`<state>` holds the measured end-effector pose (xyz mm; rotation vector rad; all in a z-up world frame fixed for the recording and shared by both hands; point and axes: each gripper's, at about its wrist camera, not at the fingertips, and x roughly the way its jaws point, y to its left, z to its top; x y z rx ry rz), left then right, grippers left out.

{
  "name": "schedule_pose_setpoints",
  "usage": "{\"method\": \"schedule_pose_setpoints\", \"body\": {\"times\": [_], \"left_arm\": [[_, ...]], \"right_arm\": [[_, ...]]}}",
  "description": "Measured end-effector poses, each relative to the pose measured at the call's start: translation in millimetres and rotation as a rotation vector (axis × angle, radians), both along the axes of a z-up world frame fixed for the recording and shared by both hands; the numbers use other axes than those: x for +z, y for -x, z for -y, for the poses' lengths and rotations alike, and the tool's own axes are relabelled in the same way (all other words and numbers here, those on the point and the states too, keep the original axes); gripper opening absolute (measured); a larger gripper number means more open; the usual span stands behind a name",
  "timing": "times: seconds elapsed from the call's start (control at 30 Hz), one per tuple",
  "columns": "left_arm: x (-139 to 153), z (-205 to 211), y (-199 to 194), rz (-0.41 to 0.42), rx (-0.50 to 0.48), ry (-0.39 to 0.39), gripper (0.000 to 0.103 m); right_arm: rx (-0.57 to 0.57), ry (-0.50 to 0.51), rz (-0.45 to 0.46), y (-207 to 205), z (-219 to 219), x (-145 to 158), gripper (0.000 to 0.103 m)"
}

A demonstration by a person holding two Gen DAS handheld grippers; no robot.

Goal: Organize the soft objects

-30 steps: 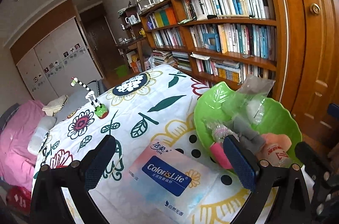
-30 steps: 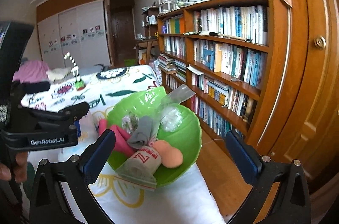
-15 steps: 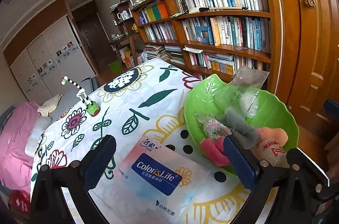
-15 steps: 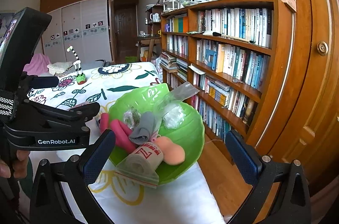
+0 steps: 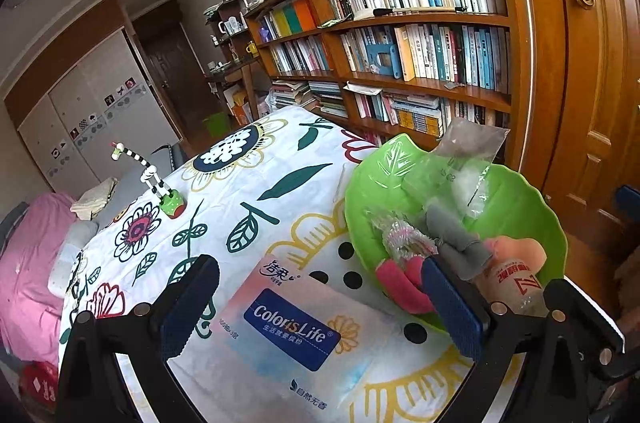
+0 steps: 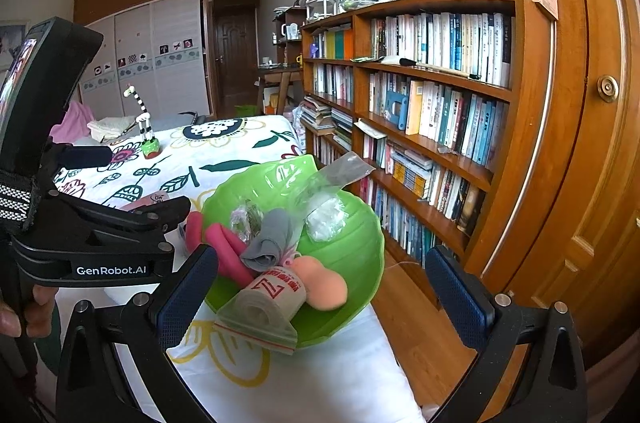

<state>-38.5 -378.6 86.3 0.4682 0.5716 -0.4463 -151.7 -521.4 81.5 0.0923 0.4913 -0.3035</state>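
A green leaf-shaped bowl [image 5: 516,195] [image 6: 352,243] sits at the table's right edge. It holds a pink foam roller [image 6: 228,255], a grey cloth [image 6: 272,239], a peach sponge [image 6: 324,283], a bagged bandage roll [image 6: 268,307] and clear bags [image 6: 324,215]. A tissue pack [image 5: 288,335] lies on the flowered cloth just left of the bowl. My left gripper [image 5: 320,307] hovers open over the pack, its fingers on either side. My right gripper [image 6: 320,303] hangs open in front of the bowl, empty.
A striped giraffe toy [image 5: 156,183] stands further back on the tablecloth [image 5: 248,191]. A tall bookshelf [image 6: 432,95] and a wooden door [image 6: 600,143] lie to the right, past the table edge. A hand [image 6: 24,311] holds the left gripper's body [image 6: 92,243].
The left gripper has shifted slightly, so pack and bowl sit a little lower and to the left in its view. The right view has tilted up a little. Both stay open.
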Motion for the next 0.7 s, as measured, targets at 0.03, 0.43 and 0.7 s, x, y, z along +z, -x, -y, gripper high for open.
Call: {"method": "schedule_pose_setpoints", "body": {"times": [0.03,0.43,0.7], "left_arm": [[-0.6,-0.1,0.2,-0.001,-0.001,-0.001,0.103],[-4.6,0.9,0.0,-0.002,-0.001,-0.008,0.103],[-4.8,1.1,0.1,-0.004,-0.002,-0.008,0.103]], "right_arm": [[0.000,0.000,-0.001,0.6,0.3,-0.5,0.103],[-0.006,-0.004,-0.005,-1.4,2.4,-1.9,0.103],[-0.007,-0.006,-0.007,-1.2,3.1,-2.4,0.103]]}}
